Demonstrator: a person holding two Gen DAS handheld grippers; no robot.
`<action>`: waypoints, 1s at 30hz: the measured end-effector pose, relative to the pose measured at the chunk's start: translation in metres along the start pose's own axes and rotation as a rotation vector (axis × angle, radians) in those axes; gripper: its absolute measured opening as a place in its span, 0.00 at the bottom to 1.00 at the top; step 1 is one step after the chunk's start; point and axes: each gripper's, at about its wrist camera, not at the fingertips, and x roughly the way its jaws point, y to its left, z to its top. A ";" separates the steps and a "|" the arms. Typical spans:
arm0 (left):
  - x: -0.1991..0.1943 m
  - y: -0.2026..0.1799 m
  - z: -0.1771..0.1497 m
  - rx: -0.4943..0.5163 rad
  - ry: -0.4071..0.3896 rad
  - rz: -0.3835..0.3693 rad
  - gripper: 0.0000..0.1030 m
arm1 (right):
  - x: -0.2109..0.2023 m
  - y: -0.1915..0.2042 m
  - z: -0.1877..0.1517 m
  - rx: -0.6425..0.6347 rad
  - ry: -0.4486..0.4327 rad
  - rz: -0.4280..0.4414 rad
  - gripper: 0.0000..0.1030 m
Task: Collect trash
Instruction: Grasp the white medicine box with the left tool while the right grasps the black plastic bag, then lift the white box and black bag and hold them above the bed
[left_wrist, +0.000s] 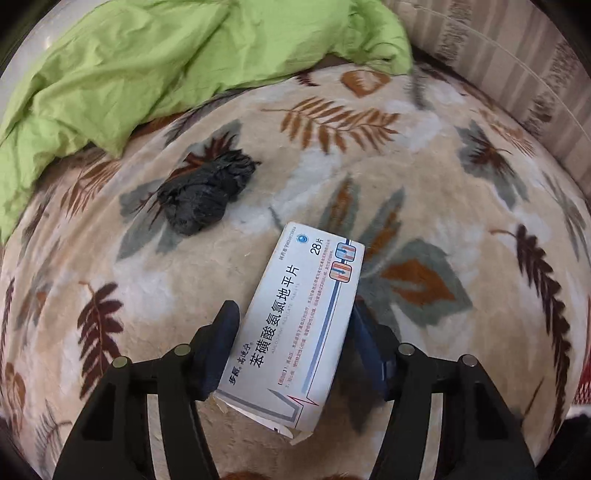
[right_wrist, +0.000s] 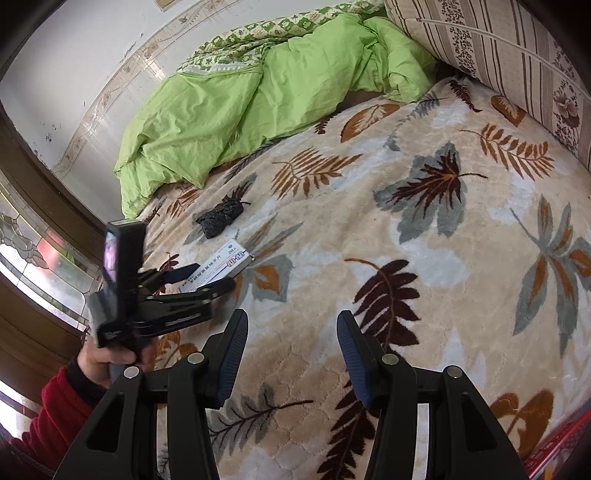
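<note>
A white medicine box (left_wrist: 295, 314) with blue print lies on the leaf-patterned blanket (left_wrist: 424, 184), its near flap torn. My left gripper (left_wrist: 291, 310) straddles it, one pad against each long side, and is shut on it. The right wrist view shows the same grip: left gripper (right_wrist: 213, 275) around the box (right_wrist: 225, 262), held by a hand in a red sleeve (right_wrist: 55, 406). A crumpled black wad (left_wrist: 207, 192) lies just beyond the box, free on the blanket; the right wrist view also shows this wad (right_wrist: 219, 218). My right gripper (right_wrist: 291, 317) hovers open over the blanket with nothing between its fingers.
A rumpled green duvet (right_wrist: 258, 92) is piled at the far side of the bed against the wall. A striped pillow (right_wrist: 498, 55) lies at the far right. A red mesh basket (right_wrist: 561, 443) shows at the lower right edge. A wooden-framed window (right_wrist: 37, 258) is on the left.
</note>
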 end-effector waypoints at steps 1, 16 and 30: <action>-0.003 0.002 -0.002 -0.026 -0.013 0.006 0.59 | 0.000 0.002 0.003 -0.004 -0.005 0.001 0.52; -0.086 0.075 -0.076 -0.535 -0.206 0.265 0.53 | 0.149 0.077 0.092 0.034 0.128 0.119 0.55; -0.080 0.113 -0.081 -0.627 -0.204 0.245 0.53 | 0.267 0.121 0.120 0.064 0.157 0.042 0.45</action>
